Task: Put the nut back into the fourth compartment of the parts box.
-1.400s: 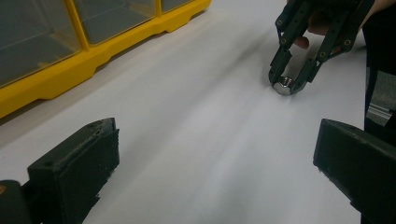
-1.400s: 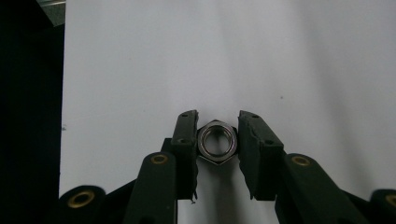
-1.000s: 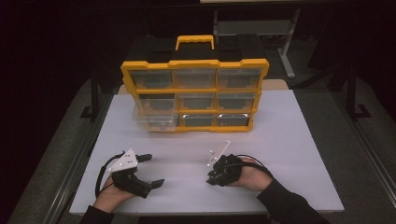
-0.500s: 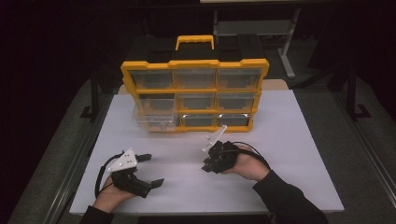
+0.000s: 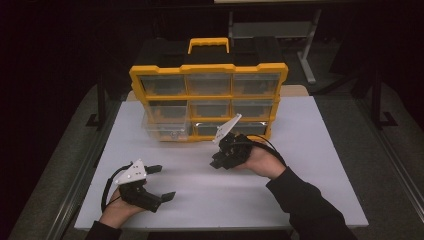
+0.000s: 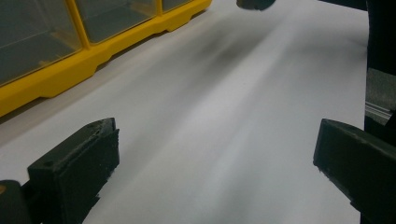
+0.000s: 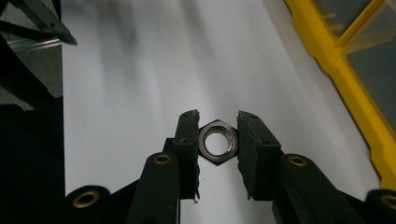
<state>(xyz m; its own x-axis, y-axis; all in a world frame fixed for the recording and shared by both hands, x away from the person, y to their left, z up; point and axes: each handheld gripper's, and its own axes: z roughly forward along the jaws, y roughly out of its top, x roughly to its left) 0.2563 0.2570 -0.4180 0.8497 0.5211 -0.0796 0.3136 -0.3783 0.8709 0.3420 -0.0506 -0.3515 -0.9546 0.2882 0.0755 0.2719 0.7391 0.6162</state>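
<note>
Dark all round, the room leaves only the white desk (image 5: 300, 150) lit, with a yellow organizer case (image 5: 207, 82) of clear drawers standing upright at its far side. The right tongs (image 7: 218, 140) have a steel hex nut (image 7: 217, 141) pinched flat-to-flat between their two black pads, the threaded hole facing the camera; they are closed down just to the nut's width, and it sits near the tips with the white surface visible beneath it. In the high view the right tongs (image 5: 225, 159) hang above the desk just in front of the case's bottom row of drawers. The left tongs (image 5: 162, 182) lie low near the front left of the desk, spread wide with nothing between them, well apart from the nut.

My guess is the nut is bound for one of those drawers. To do that well, I would keep the squeeze steady, since a nut gripped by two flats near the tips could twist or slip out. Carry it level and unhurried toward the case. A drawer has to be open first; the bottom-left one looks pulled forward a little, though I can't be certain. The free left tongs could draw it out while the right holds the nut clear.
</note>
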